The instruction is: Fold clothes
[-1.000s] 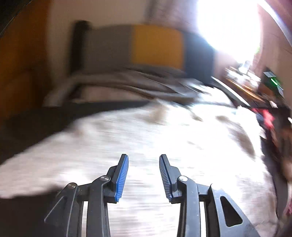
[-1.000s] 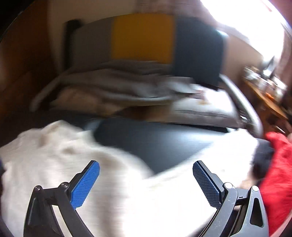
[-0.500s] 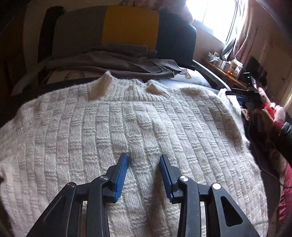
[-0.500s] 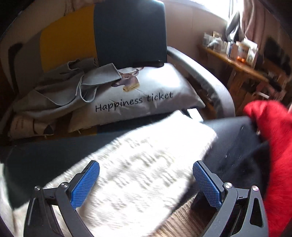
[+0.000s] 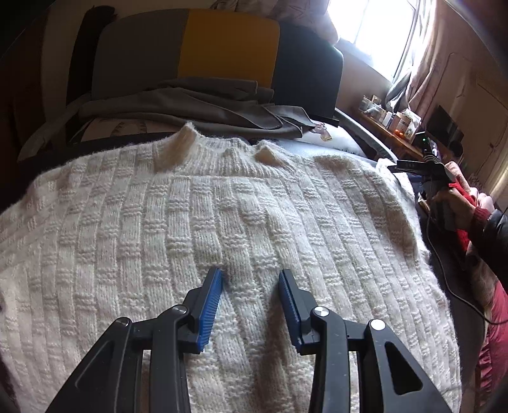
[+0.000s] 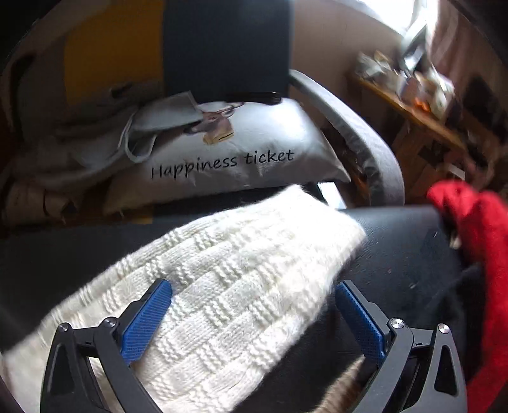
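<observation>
Currently cream basket-weave knit sweater (image 5: 241, 219) lies spread flat, collar far side, one sleeve (image 6: 222, 286) out sideways, no folds visible. Left tool (image 5: 250, 305) part-open, empty; right tool (image 6: 254, 314) wide, straddling sleeve, ungripped.

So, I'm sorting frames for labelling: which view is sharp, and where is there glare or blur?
Left wrist: sweater knit crisp, window blown out. Right wrist: sleeve edges smeared, shelf blurred, pillow lettering readable.
</observation>
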